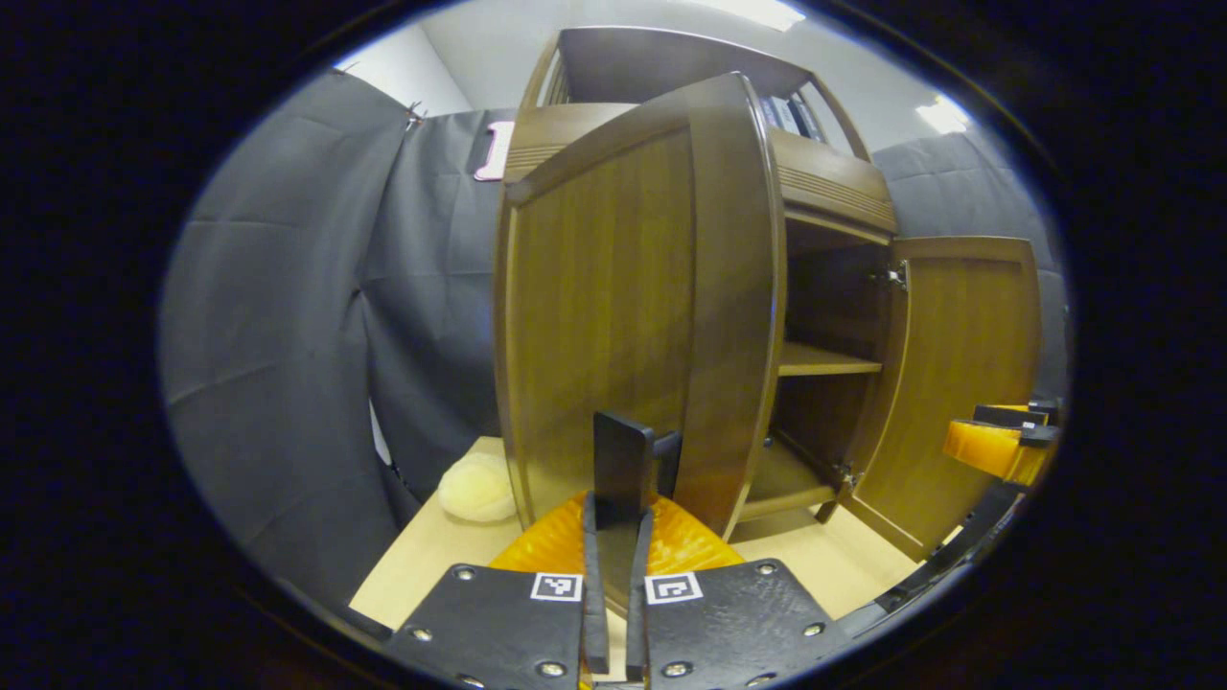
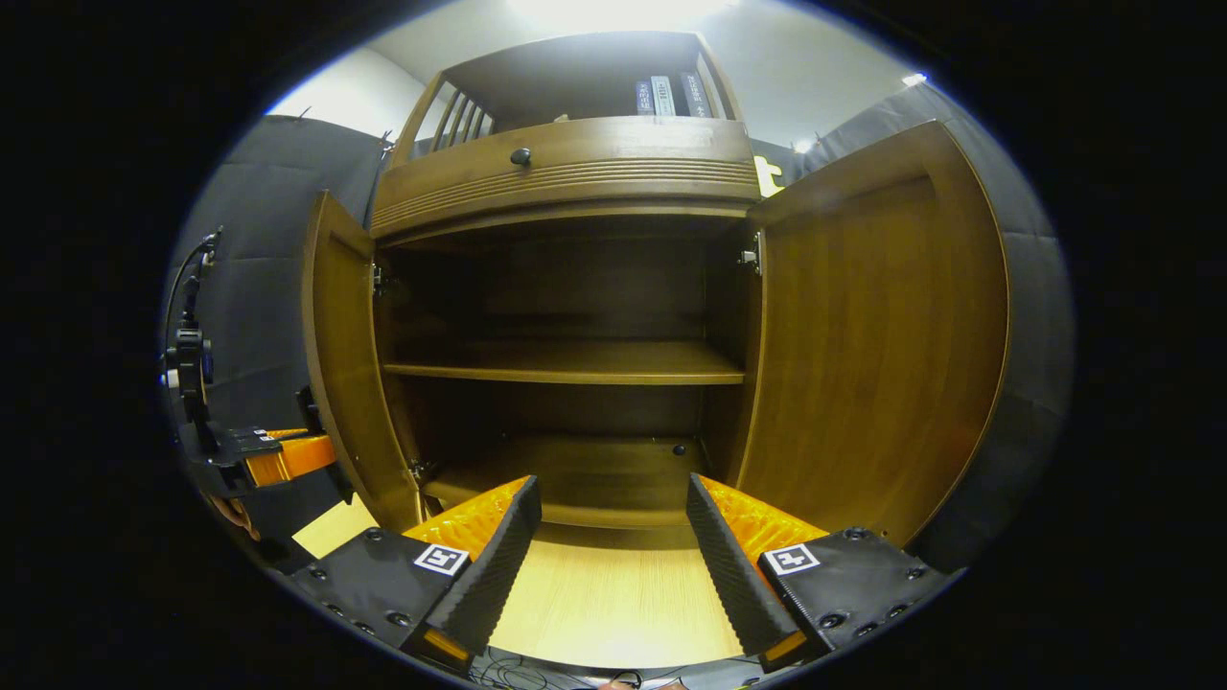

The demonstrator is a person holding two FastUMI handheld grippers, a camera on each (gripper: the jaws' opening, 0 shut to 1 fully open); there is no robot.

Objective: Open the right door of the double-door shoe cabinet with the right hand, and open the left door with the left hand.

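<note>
Left tongs [image 1: 613,537]: clenched on the left door [image 1: 613,316] handle; handle mostly hidden.
Right tongs [image 2: 609,537]: released, before the cabinet [image 2: 566,172].
Right door [image 2: 863,335]: swung wide.
Cabinet: on tabletop [image 2: 613,604].

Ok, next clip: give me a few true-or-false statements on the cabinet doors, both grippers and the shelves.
1. Both the left door and the right door stand open. True.
2. The right gripper is clamped on the right door. False: its fingers are spread, holding nothing.
3. The left gripper is shut on a dark handle at the left door's edge. True.
4. Shoes sit on the middle shelf. False: it is bare.
5. A drawer knob sits above the doors. True.
</note>
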